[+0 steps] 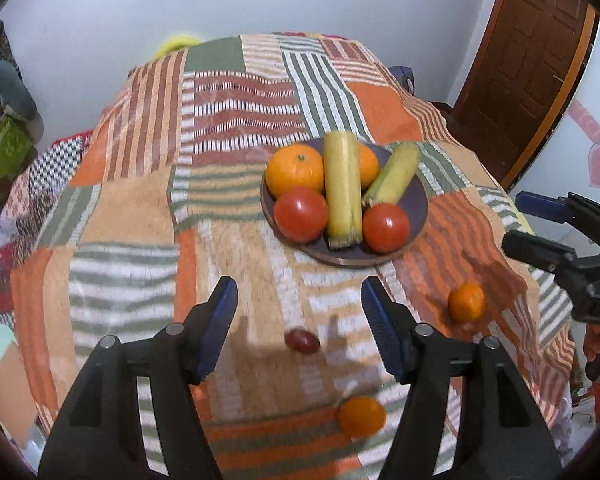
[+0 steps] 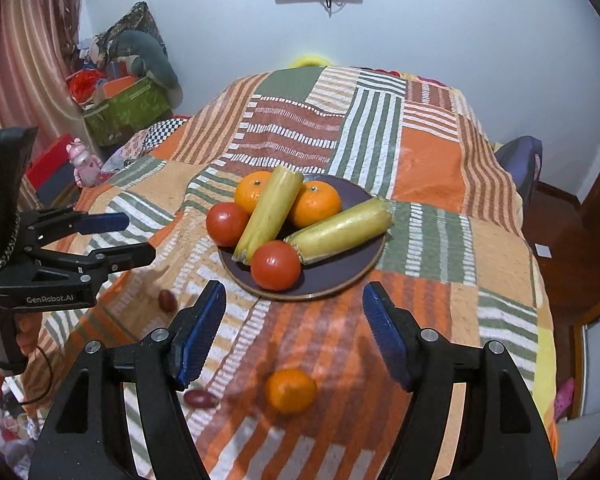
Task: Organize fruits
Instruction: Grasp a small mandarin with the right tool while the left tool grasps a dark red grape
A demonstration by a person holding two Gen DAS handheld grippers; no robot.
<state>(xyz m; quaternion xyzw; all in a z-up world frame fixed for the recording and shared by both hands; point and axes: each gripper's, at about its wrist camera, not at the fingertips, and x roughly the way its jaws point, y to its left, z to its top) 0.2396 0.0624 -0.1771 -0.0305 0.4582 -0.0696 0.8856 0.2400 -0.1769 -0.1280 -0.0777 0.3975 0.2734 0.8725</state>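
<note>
The left gripper [image 1: 298,326] is spread wide with nothing between its blue pads, and so is the right gripper [image 2: 294,332]. Ahead of both sits one dark plate [image 1: 418,200] carrying two tomatoes, two oranges and two yellow-green corn-like pieces: in the left wrist view, tomato [image 1: 301,214], orange [image 1: 295,174], upright corn piece [image 1: 343,188], a second orange [image 1: 369,165] half hidden behind it, slanted corn piece [image 1: 392,179] and second tomato [image 1: 386,227]. Off the plate, a small dark red fruit [image 1: 302,340], blurred, lies on the patchwork blanket [image 1: 132,208] between the left gripper's fingers; a loose mandarin [image 1: 362,416] lies nearer, toward its right finger, and another mandarin [image 1: 467,302] lies to its right, below the right gripper. The right wrist view shows a second small red fruit [image 2: 167,300] left of its left finger. Open blanket stretches left of the plate; the blanket falls away at both sides. The gripper bodies cut off the near edge.
</note>
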